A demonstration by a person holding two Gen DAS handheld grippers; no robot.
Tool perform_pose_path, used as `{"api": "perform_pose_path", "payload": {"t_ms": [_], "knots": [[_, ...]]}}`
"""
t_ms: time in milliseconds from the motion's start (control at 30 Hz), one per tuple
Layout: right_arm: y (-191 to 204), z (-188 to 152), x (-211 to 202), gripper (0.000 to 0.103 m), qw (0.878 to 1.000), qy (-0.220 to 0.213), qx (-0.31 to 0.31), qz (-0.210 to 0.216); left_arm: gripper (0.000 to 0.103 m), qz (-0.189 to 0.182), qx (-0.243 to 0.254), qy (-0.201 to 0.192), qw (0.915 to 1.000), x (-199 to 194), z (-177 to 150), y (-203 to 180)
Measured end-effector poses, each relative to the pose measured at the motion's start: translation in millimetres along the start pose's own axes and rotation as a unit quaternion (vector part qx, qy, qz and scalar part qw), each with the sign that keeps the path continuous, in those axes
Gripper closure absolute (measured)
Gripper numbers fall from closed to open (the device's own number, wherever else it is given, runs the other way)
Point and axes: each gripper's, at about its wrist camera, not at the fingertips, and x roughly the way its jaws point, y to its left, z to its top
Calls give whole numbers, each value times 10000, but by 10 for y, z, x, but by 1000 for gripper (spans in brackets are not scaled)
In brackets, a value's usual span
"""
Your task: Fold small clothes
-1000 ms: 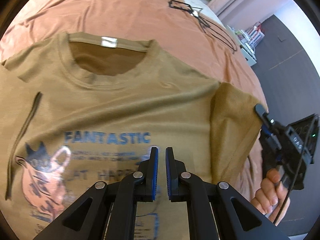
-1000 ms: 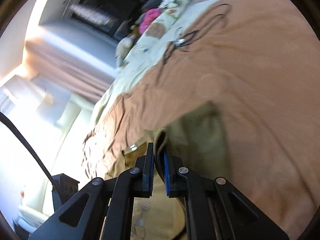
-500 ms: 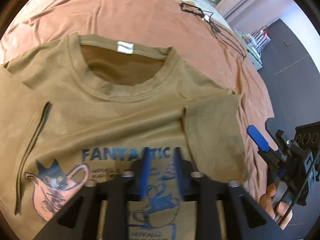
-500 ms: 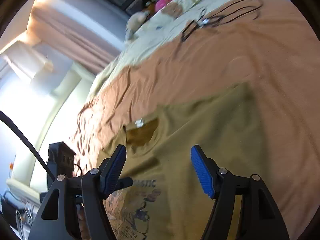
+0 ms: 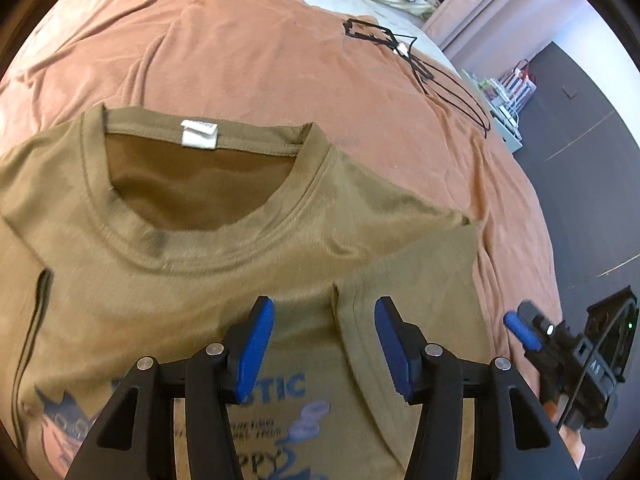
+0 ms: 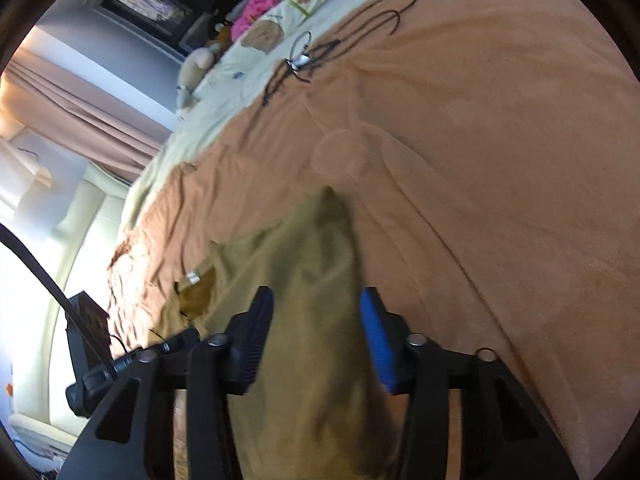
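Observation:
An olive-brown T-shirt (image 5: 200,272) with a blue print lies face up on the bed, its collar and white label toward the far side. Its right sleeve (image 5: 412,280) is folded inward onto the chest. My left gripper (image 5: 324,344) hovers over the chest with its jaws opening; the sleeve's inner edge shows between them, unpressed. My right gripper (image 6: 316,340) is at the shirt's (image 6: 304,248) shoulder edge, jaws closing, with cloth below and between the pads but not pinched. In the left wrist view the right gripper (image 5: 524,332) shows low at the right, in a hand.
The salmon bedspread (image 5: 240,48) spreads out beyond the shirt. A black cable (image 5: 420,68) lies on it at the far right. Cream bedding and soft toys (image 6: 256,4) sit at the head end. The bed drops to a dark floor (image 5: 580,160) on the right.
The right gripper let go of the sleeve, which now lies folded on the chest, opened wide and then narrowed. The left gripper opened and moved toward the collar.

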Motion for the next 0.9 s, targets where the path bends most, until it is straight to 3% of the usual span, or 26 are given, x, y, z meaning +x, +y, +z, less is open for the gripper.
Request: {"api": "perform_pose_path", "payload": {"t_ms": [133,267,433,600,900], "knots": [[45,-72,-11,68,9993,288,-101,-202,48,111,77,10,9999,132,58,-28],[91,-116,38,68,9986,431,-94,-303,53,-69,-30,-102,9999,188,86,-3],[134,-173,-35,72,9982,532,-64,-260,98,-385,-50,-45,9992,220,93,-26],[75,-268,-137,72,9977,624,-28,-247,99,-69,-97,-229,9997,104,54,21],[-3,-425,-333,76,9954,748,-339,-486,99,244,-16,-122,9996,89,4,85]]}}
